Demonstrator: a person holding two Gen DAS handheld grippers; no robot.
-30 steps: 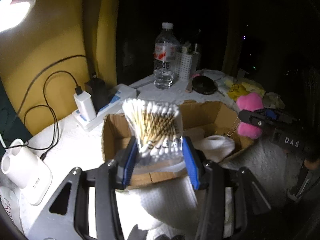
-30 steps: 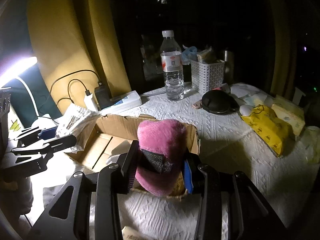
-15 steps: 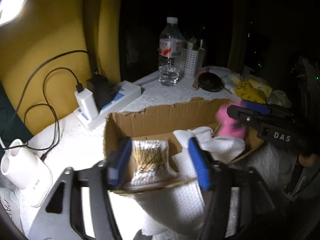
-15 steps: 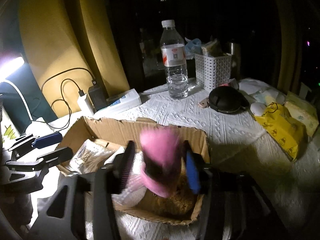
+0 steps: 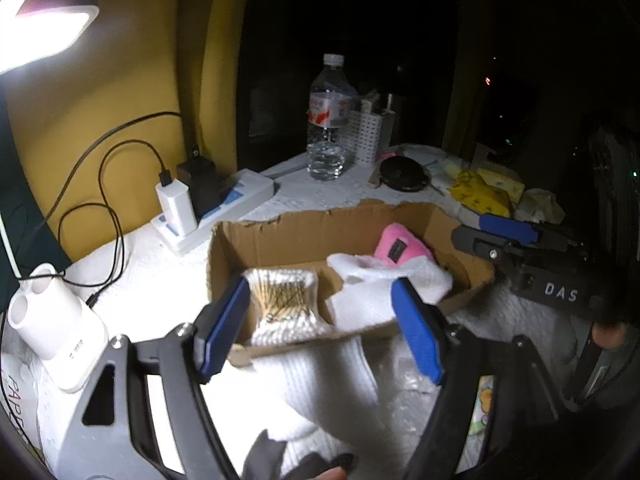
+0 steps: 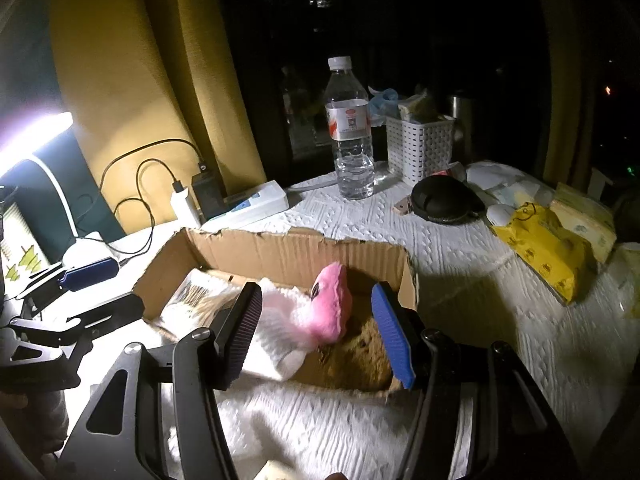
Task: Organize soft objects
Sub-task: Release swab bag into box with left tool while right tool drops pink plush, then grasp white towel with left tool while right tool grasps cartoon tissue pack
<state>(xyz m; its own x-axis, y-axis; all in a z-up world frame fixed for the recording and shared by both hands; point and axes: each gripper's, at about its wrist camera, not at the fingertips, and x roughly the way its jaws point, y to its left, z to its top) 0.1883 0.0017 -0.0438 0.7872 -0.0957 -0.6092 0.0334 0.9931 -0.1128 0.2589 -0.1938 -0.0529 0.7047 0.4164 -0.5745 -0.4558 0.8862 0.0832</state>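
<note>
A low cardboard box (image 5: 280, 240) (image 6: 292, 252) sits on the white tablecloth. Inside lie a pack of cotton swabs (image 5: 286, 304) (image 6: 192, 296), a white soft cloth (image 5: 380, 284) (image 6: 276, 336) and a pink plush toy (image 5: 400, 246) (image 6: 330, 308). My left gripper (image 5: 320, 328) is open and empty above the box's near edge, over the swabs. My right gripper (image 6: 316, 332) is open and empty at the box's near right side, with the pink plush lying loose between its fingers. Each gripper shows from the side in the other's view.
A power strip with chargers (image 5: 212, 208) and cables lies behind the box. A water bottle (image 6: 352, 132), white basket (image 6: 420, 148), black round case (image 6: 444, 200) and yellow packets (image 6: 548, 252) stand further back. A white holder (image 5: 52, 324) is at the left. A lamp (image 5: 44, 28) shines above.
My left gripper opened and dropped the cotton swabs into the box. My right gripper opened and let the pink plush fall into the box.
</note>
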